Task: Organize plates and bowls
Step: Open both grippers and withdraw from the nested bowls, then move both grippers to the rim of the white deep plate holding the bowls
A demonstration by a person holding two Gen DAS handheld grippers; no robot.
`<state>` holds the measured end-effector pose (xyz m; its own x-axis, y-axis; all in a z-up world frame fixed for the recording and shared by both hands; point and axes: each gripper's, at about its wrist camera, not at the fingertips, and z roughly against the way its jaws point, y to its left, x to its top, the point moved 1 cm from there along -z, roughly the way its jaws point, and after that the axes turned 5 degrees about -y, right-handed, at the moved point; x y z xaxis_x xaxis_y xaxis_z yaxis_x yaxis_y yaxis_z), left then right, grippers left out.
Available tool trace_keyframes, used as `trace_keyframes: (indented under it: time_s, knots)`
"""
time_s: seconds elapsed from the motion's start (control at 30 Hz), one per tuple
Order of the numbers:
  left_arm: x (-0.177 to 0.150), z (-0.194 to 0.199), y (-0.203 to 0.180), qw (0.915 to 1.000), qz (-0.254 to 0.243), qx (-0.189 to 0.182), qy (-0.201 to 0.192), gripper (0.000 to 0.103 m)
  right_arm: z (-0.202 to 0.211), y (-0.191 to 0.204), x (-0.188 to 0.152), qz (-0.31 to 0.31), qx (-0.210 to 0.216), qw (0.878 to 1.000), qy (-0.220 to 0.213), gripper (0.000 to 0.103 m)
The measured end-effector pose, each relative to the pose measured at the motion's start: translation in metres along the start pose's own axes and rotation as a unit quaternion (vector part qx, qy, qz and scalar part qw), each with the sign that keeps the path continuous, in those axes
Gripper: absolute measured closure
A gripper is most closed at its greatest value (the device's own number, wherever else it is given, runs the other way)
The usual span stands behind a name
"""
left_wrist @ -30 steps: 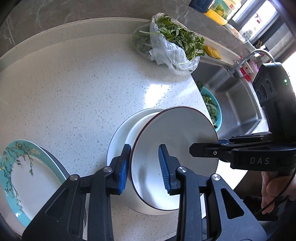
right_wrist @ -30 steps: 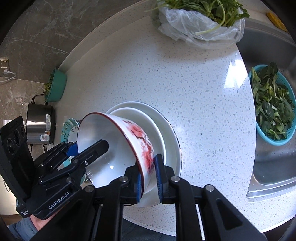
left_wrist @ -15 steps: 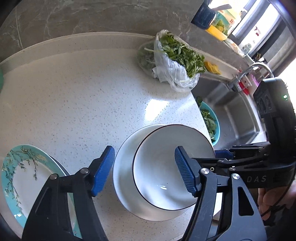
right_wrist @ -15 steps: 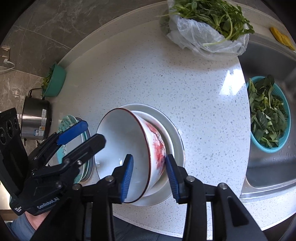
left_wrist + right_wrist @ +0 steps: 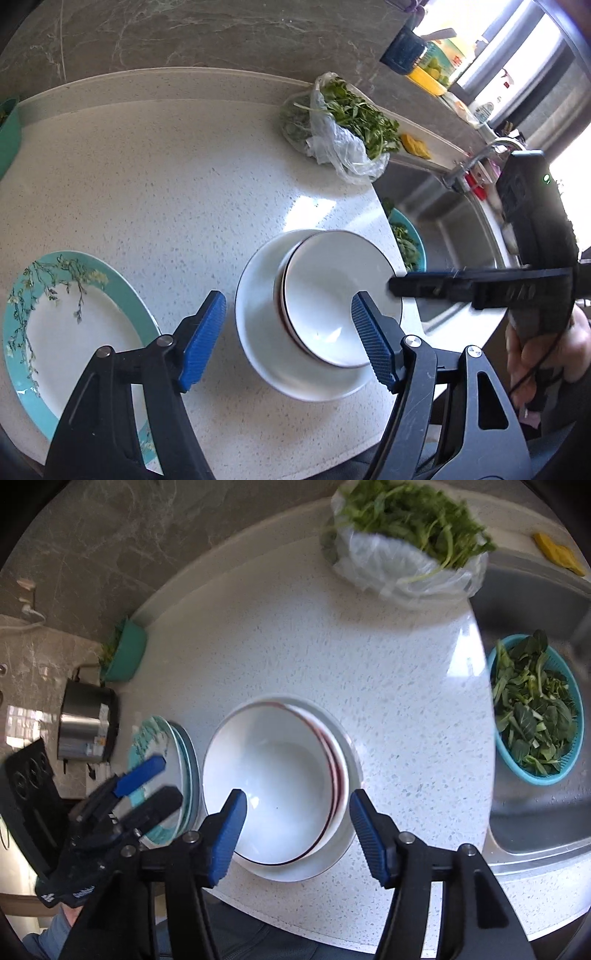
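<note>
A white bowl with a dark red rim (image 5: 325, 295) (image 5: 273, 768) sits nested in a stack of white bowls (image 5: 255, 332) (image 5: 351, 775) on the speckled counter. My left gripper (image 5: 288, 332) hovers above the stack's left side, its jaws opening and its pads off the bowl. My right gripper (image 5: 297, 823) hangs over the stack's near edge, its jaws also opening and gripping nothing. Each gripper shows in the other's view: the right gripper (image 5: 424, 284), the left gripper (image 5: 144, 786). A teal floral plate (image 5: 74, 325) (image 5: 173, 746) tops a small stack to the left.
A plastic bag of greens (image 5: 343, 125) (image 5: 410, 546) lies at the back. A blue colander of leaves (image 5: 535, 709) sits in the steel sink (image 5: 454, 236) on the right. A steel pot (image 5: 86, 723) and a teal basin (image 5: 123, 653) stand at the left. The counter edge runs close below the bowls.
Both grippers have opened and let go of the red-rimmed bowl, which tipped down from its tilt and now rests level in the stack. Both have drawn back and up.
</note>
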<state>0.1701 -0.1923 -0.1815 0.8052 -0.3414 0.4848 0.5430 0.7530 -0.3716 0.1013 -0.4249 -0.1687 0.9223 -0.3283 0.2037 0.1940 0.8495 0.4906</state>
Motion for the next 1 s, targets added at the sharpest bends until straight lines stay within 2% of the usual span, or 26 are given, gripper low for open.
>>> trace_keyframes:
  time_s: [0.13, 0.3, 0.37, 0.47, 0.6, 0.73, 1.0]
  knots:
    - [-0.009, 0.003, 0.01, 0.9998, -0.002, -0.019, -0.001, 0.034, 0.02, -0.018, -0.006, -0.001, -0.058, 0.998, -0.039, 0.041]
    - [-0.033, 0.008, 0.02, 1.0, 0.009, 0.003, -0.002, 0.034, 0.02, -0.031, -0.016, 0.008, -0.089, 0.995, -0.042, 0.046]
    - [-0.04, 0.01, 0.023, 0.9997, 0.021, 0.01, -0.003, 0.034, 0.016, -0.037, -0.015, 0.009, -0.071, 0.997, -0.039, 0.046]
    - [-0.049, 0.01, 0.028, 0.9986, 0.04, 0.034, -0.006, 0.034, 0.005, -0.037, -0.013, 0.043, -0.043, 0.998, -0.02, 0.049]
    - [-0.061, 0.011, 0.024, 0.994, 0.08, 0.073, -0.017, 0.034, -0.013, -0.044, -0.013, 0.076, -0.023, 0.997, 0.02, 0.049]
    - [-0.07, 0.004, 0.008, 0.9919, 0.089, 0.09, -0.015, 0.034, -0.027, -0.047, -0.01, 0.103, -0.003, 0.994, 0.04, 0.049]
    - [-0.084, 0.007, -0.011, 0.9874, 0.113, 0.107, -0.028, 0.034, -0.045, -0.043, -0.001, 0.154, 0.026, 0.987, 0.048, 0.049]
